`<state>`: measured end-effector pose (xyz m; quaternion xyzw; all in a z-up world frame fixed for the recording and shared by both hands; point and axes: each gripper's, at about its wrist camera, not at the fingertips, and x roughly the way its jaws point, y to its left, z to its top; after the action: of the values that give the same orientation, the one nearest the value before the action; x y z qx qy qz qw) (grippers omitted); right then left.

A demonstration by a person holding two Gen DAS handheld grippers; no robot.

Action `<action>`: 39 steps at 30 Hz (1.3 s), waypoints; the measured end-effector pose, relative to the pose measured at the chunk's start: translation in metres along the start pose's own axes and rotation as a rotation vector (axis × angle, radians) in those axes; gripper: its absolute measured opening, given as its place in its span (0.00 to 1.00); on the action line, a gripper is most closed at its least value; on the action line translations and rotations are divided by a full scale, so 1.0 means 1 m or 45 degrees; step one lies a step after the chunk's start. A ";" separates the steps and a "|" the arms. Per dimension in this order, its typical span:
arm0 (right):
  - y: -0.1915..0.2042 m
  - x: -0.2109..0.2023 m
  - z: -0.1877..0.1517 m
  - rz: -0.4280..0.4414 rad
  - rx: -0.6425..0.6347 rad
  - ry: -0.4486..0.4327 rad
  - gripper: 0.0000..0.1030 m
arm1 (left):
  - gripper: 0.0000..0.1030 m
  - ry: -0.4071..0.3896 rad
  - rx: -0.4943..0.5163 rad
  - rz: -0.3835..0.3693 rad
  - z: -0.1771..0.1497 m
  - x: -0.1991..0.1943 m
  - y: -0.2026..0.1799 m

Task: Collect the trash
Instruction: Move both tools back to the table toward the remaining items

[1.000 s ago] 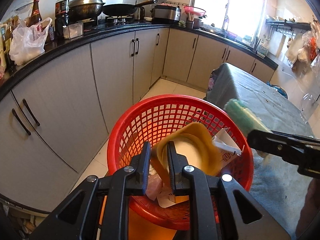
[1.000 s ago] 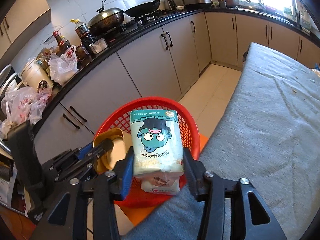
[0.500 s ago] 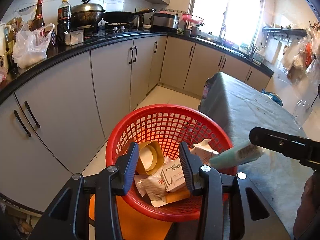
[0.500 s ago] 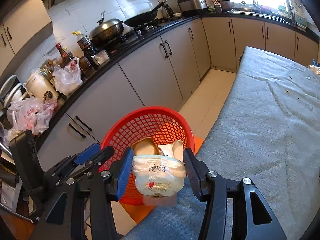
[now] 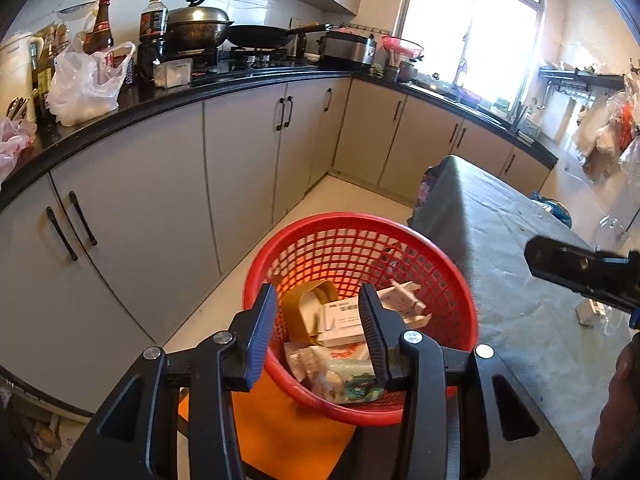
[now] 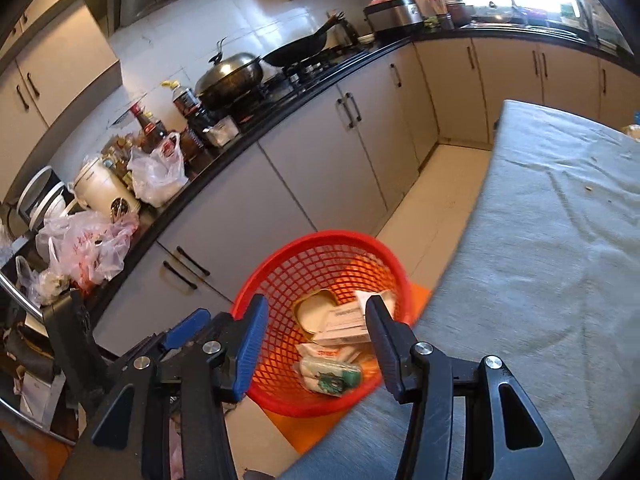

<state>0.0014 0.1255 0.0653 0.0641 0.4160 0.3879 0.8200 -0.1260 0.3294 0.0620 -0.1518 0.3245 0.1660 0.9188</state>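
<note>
— Right, your left gripper (image 5: 318,328) is spread wide with nothing between its jaws, hanging over the red basket (image 5: 448,264). A second ago it was pinching that yellow bowl (image 5: 310,300); now the bowl lies down among the trash.

— And the right one?

— Same story. Your right gripper (image 6: 316,334) stands open and empty above the basket (image 6: 276,276). Half a second back it was clamped on the green snack packet (image 6: 330,376), and that packet now rests near the front of the basket, beside the white cartons (image 6: 344,322).

— So both drops landed?

— Both inside, nothing hanging over the rim. You've also pulled both tools back and up a little; the basket looks smaller in each view.

— What's left?

— Look outward along the grey tablecloth (image 6: 560,240). In the left view a small white box (image 5: 592,314) lies on the cloth (image 5: 500,240) under your right tool. I'd judge that's your next pickup. The crumbs farther up the cloth look too small to pinch.
</note>
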 end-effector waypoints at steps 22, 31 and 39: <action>-0.125 -0.144 -0.056 -0.158 0.270 -0.224 0.54 | 0.58 0.005 0.376 -0.200 -0.034 -0.028 -0.155; -0.210 -0.223 -0.079 -0.315 0.453 -0.416 0.54 | 0.62 0.050 0.574 -0.261 -0.054 -0.030 -0.233; -0.291 -0.252 -0.081 -0.439 0.565 -0.467 0.55 | 0.72 0.086 0.792 -0.362 -0.057 -0.028 -0.307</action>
<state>0.0225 -0.2669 0.0476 0.2387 0.3405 0.1254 0.9007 -0.0543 0.0254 0.0904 0.0867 0.3655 -0.0758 0.9237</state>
